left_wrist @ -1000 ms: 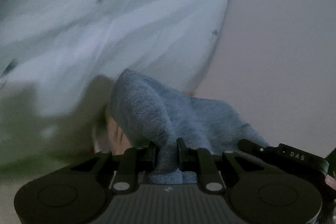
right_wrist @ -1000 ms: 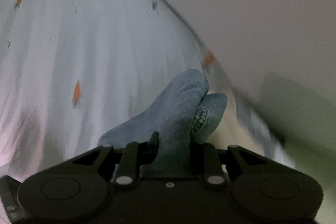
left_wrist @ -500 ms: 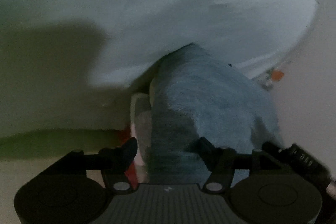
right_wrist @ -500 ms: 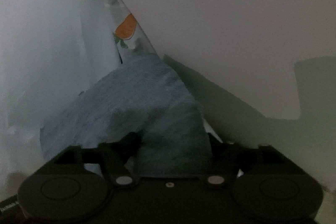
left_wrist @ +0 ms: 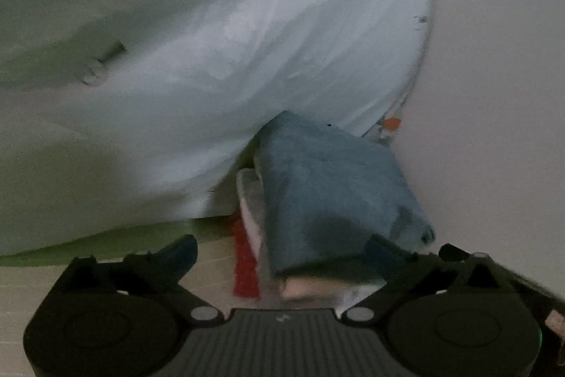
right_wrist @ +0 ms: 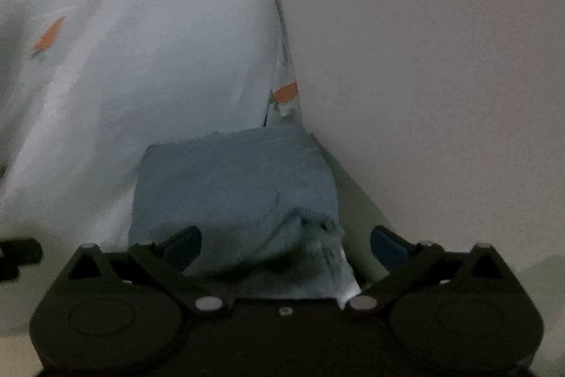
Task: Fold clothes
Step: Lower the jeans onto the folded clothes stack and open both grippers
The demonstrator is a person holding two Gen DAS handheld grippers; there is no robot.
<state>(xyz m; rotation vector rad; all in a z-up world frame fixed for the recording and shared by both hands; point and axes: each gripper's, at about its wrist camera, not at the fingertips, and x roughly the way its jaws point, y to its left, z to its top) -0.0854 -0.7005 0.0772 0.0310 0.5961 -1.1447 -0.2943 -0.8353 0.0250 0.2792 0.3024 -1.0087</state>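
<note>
I see the pale carrot-print sheet (left_wrist: pixel 219 52) filling most of both views, with the folded blue garment (right_wrist: pixel 233 179) lying against its edge. My left gripper (left_wrist: pixel 282 249) and right gripper (right_wrist: pixel 286 241) have just been opening; both stand released, the cloth loose between their fingers.

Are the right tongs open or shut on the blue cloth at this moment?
Open. The right tongs have just been opening: both pads stand wide apart, and the blue cloth lies loose between them, unpressed.
</note>
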